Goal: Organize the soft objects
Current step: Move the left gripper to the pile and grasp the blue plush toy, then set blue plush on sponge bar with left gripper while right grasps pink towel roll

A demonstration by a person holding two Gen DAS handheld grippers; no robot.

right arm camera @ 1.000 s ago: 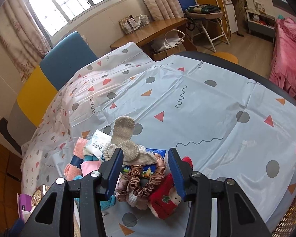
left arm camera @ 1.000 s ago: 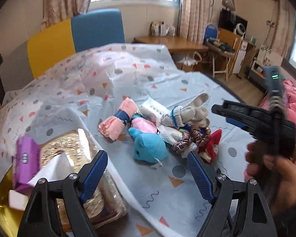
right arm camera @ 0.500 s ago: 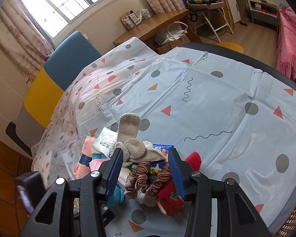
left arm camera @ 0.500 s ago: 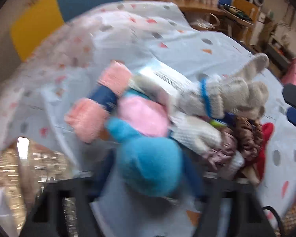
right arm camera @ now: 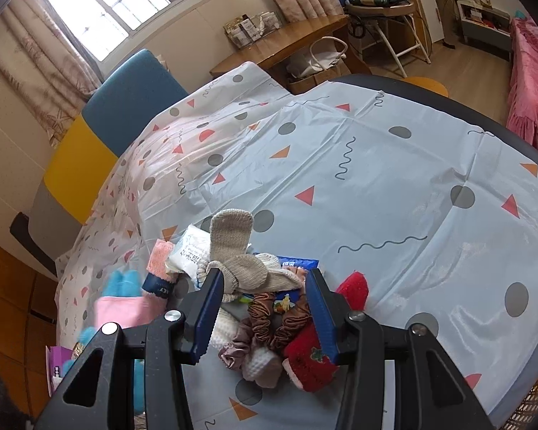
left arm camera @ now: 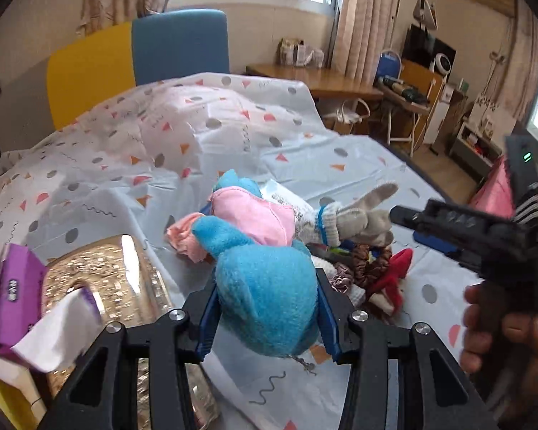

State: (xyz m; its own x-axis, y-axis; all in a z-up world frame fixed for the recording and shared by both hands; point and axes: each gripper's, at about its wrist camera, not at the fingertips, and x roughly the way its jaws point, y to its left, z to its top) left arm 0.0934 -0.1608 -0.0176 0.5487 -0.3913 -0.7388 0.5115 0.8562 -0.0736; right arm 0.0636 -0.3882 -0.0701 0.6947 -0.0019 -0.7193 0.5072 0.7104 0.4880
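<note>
Left wrist view is showing the left gripper (left arm camera: 267,317) with its two blue-padded fingers (left arm camera: 208,317) clamped on one blue plush toy (left arm camera: 269,294), which is sitting up off the tabletop (left arm camera: 358,165) between them. One pink cloth piece (left arm camera: 258,215) is lying on the toy's far end. Beyond it, a small heap of soft things is resting on the patterned cloth: one peach towel roll (left arm camera: 186,236), one grey knitted glove (left arm camera: 355,220) with a blue cuff band, some satin hair ties (left arm camera: 362,265) and one red sock (left arm camera: 394,272). To the left, one gold basket (left arm camera: 100,279) is sitting on the tabletop, with one purple tissue pack (left arm camera: 16,286) at its near edge and a white tissue sticking out.

At the right edge of that view, the right gripper (left arm camera: 430,222) is hanging over the heap, held in a hand (left arm camera: 509,333).

From the right wrist view, the right gripper (right arm camera: 265,308) is hovering just above the heap with its two fingers (right arm camera: 321,308) standing apart, gripping nothing. Between and below them are lying the grey glove (right arm camera: 233,251), the hair ties (right arm camera: 269,322), the red sock (right arm camera: 319,351) and one white knitted piece (right arm camera: 262,365). One white packet (right arm camera: 193,254) and one blue packet (right arm camera: 301,263) are poking out from under the glove. The blue toy (right arm camera: 122,283) and pink cloth (right arm camera: 122,310) are showing blurred at the left.
</note>
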